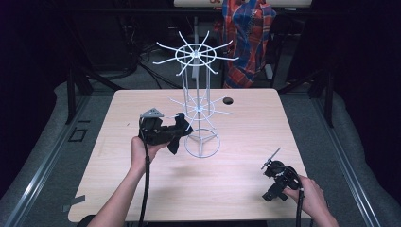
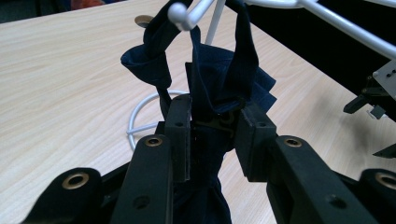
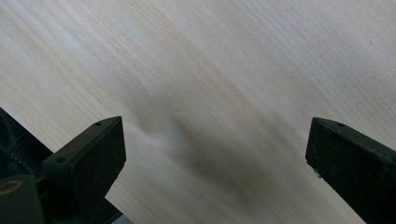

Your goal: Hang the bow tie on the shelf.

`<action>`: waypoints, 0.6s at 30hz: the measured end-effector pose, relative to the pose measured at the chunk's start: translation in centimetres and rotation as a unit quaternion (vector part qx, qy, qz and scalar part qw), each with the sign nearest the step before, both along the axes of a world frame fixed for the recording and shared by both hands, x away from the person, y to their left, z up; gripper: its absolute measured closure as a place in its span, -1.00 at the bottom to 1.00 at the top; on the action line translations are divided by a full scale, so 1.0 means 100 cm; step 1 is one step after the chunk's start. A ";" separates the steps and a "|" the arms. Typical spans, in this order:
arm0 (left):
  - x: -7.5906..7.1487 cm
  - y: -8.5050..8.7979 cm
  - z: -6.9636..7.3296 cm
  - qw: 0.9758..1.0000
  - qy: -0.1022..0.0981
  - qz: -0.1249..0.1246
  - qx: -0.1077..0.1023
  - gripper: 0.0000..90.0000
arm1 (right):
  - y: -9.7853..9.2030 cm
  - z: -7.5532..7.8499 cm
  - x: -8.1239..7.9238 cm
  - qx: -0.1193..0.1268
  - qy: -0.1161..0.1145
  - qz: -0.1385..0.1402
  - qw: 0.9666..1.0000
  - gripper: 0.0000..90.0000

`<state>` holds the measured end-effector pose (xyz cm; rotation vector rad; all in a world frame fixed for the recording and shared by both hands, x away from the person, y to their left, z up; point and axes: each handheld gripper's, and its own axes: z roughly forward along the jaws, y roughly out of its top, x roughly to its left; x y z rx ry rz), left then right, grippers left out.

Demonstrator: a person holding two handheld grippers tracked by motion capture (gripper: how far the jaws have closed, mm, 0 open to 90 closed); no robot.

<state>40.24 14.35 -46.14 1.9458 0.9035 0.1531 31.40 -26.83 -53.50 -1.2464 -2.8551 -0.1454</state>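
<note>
At the centre left of the high view the left gripper (image 1: 176, 130) was clamped on a dark navy cloth (image 1: 174, 142), just beside the lower tier of the white wire rack (image 1: 198, 109). In the left gripper view the cloth (image 2: 219, 88) was looped over a ball-tipped white rack arm (image 2: 187, 16) at the top centre. At the lower right of the high view the right gripper (image 1: 272, 163) rested low over the wooden table (image 1: 236, 175), its jaws wide apart with bare tabletop (image 3: 210, 70) between them.

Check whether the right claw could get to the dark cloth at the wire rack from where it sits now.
Probably yes: the right claw, open, rests on bare table, nothing between it and the dark cloth, held by the left claw at the wire rack.
</note>
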 end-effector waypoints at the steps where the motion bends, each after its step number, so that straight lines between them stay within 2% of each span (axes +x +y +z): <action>1: 0.001 -0.001 -0.002 1.000 0.002 0.000 -0.003 0.54 | 0.000 0.000 -0.001 0.001 -0.003 -0.004 1.000 -0.89; 7: 0.005 -0.002 -0.006 1.000 0.015 0.000 -0.002 0.54 | -0.001 0.001 0.001 -0.008 0.001 0.005 1.000 -0.89; 11: 0.006 -0.002 -0.009 1.000 0.019 0.001 -0.001 0.54 | -0.001 0.001 0.000 -0.005 -0.003 0.005 1.000 -0.89; 18: 0.007 -0.002 -0.012 1.000 0.024 0.007 -0.015 0.53 | -0.001 0.001 0.000 -0.005 -0.003 0.005 1.000 -0.89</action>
